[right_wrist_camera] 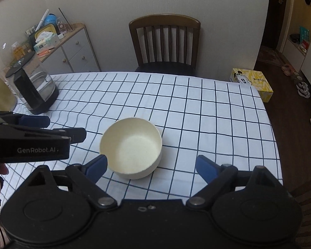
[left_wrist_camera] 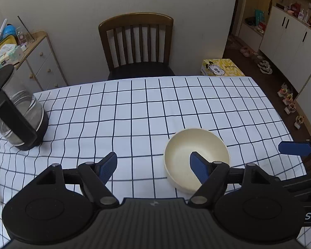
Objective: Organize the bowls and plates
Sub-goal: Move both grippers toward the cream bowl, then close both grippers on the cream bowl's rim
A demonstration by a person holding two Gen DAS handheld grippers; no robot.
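A: Both grippers over the checked tablecloth (left_wrist_camera: 134, 112), and the cream bowl (right_wrist_camera: 132, 145) sits upright on it, empty

B: Right gripper (right_wrist_camera: 151, 166) spread wide, nothing pinched; the bowl lies just ahead of its fingers, nearer the left fingertip (right_wrist_camera: 97, 165) than the right one, apart from both

A: Left gripper (left_wrist_camera: 153, 166)?

B: Fingers released there too, only cloth between them. From its camera the bowl (left_wrist_camera: 197, 157) sits off to the right side, and the right fingertip (left_wrist_camera: 199, 167) overlaps the bowl's rim in view; contact I can't tell

A: Glass kettle (left_wrist_camera: 16, 114) well off beyond the left finger, wooden chair (right_wrist_camera: 165, 45) far ahead
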